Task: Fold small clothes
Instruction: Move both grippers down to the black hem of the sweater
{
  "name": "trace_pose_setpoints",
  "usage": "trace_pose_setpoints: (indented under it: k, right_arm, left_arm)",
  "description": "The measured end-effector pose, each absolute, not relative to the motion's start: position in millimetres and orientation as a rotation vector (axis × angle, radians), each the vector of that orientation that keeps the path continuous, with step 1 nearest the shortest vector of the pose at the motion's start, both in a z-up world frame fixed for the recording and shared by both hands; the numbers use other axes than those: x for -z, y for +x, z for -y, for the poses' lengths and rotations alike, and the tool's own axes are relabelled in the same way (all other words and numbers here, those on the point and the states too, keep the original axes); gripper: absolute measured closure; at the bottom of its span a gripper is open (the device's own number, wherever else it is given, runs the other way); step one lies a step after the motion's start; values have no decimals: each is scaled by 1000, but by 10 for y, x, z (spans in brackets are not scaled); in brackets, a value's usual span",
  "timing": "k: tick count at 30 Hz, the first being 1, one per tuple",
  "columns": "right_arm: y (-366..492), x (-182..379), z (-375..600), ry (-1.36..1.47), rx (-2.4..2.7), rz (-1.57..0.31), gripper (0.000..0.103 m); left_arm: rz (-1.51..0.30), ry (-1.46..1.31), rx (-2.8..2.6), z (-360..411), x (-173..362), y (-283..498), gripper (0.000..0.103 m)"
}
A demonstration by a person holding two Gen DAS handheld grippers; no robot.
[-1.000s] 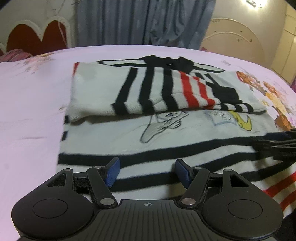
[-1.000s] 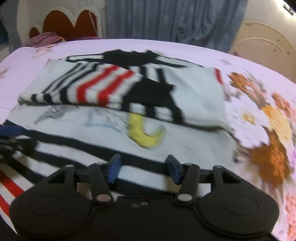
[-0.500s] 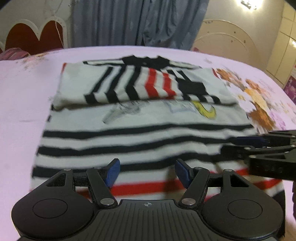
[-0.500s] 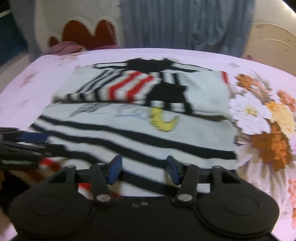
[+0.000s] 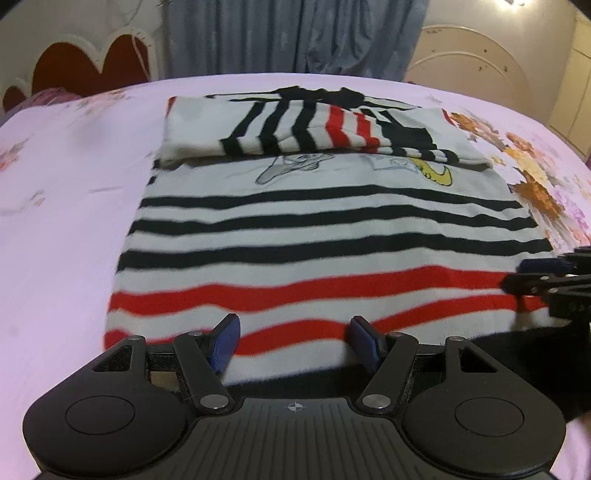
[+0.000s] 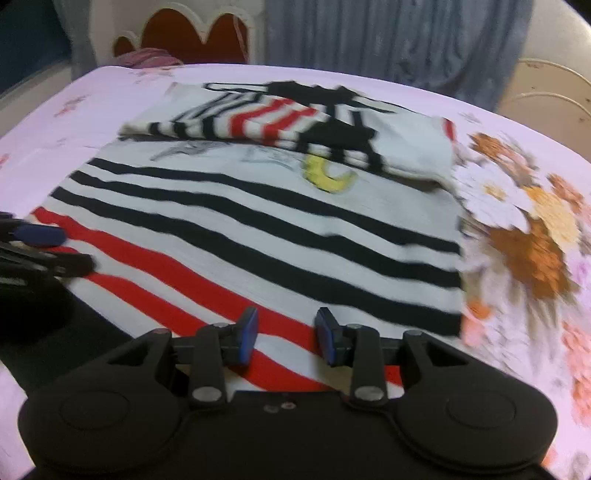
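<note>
A small white sweater with black and red stripes lies flat on the bed, also in the right wrist view. Its two striped sleeves are folded across the chest at the far end. My left gripper is open and empty over the sweater's near hem, left of centre. My right gripper is open and empty, its jaws narrower, over the near hem on the right. The right gripper shows at the right edge of the left wrist view. The left gripper shows at the left edge of the right wrist view.
The bed has a pink sheet with a floral print right of the sweater. A red and white headboard and blue curtains stand beyond the far edge.
Both grippers have drawn back toward the sweater's near hem, so the red stripes now show. The right gripper's jaws have narrowed. The sweater has not moved.
</note>
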State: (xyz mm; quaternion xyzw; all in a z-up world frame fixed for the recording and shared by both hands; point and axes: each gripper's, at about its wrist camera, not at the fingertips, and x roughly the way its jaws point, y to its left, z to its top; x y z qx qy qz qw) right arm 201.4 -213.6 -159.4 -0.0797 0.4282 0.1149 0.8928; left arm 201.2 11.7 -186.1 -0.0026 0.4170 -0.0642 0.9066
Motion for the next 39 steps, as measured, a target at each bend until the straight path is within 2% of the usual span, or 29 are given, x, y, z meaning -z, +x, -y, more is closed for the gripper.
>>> trace_pose_setpoints:
  k: [6,13,17,27,30,37,39]
  right_arm:
    - [1759,1454,1911,-95,-262,-865,67]
    - [1517,1600,1577,-174,-224,-907,66]
    - [1388,1586,1694,-162,-146,-913,62]
    - [1077,1461,1931,-117,-7,-899,58]
    - [1001,1434,2031,-84,26,-895,50]
    - [864,1479,2287,2,89,-917,49]
    - [842,1524,2317,38,85,-937,51]
  left_arm:
    - [-848,-17,184,-90,1808,1822,38]
    - [-837,20,247,-223,1904,1573,38]
    - [-834,17,257,-394,1916,1438,38]
    - [-813,-112,192,-817,1817,1183,38]
    - [-830,-153,168,-944,1843,1162,38]
    - [-902,-285,205,-1082,1975,1188,38]
    - [-919,-296,227,-1055,1989,1204,39]
